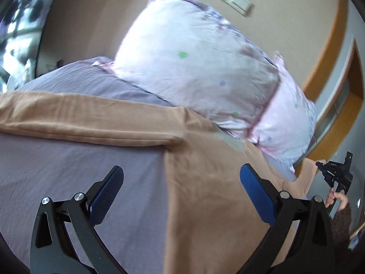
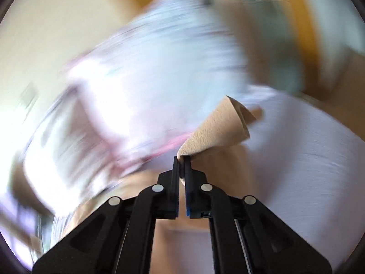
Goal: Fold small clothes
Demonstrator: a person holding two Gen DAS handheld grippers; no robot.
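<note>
1. Left wrist view — left tongs (image 1: 181, 191) spread wide, blue pads (image 1: 106, 196) clamping nothing, poised above a tan garment (image 1: 205, 182) spread on the lilac bed sheet (image 1: 68, 171).
2. Same view — one long tan band of the garment running off to the left edge, broader tan panel below and right of it, reaching toward the floral pillows (image 1: 200, 68) that lie against the beige wall (image 1: 91, 22).
3. Right wrist view — right tongs (image 2: 181, 159) pressed together on a corner of the tan garment (image 2: 219, 127), pinched fabric lifting off the sheet in a cone-shaped fold.
4. Same tongs (image 1: 337, 175) seen small at the far right edge of the left view, with fingers of the holding hand (image 1: 335, 199) just below.
5. Step in hand, as judged: early fold — one corner raised by the right tongs, left tongs not yet engaged.
6. Next move, as judged: close left tongs on a matching edge or corner, then carry both across together so the layers meet flat; soft, limp cloth, likely to sag or bunch if only one corner leads.
7. Hard to make out: right view heavily motion-blurred, pillows and wall smeared; garment type and full outline uncertain — lower part cut off by tong frames; grey patch near the pillow unidentifiable.
</note>
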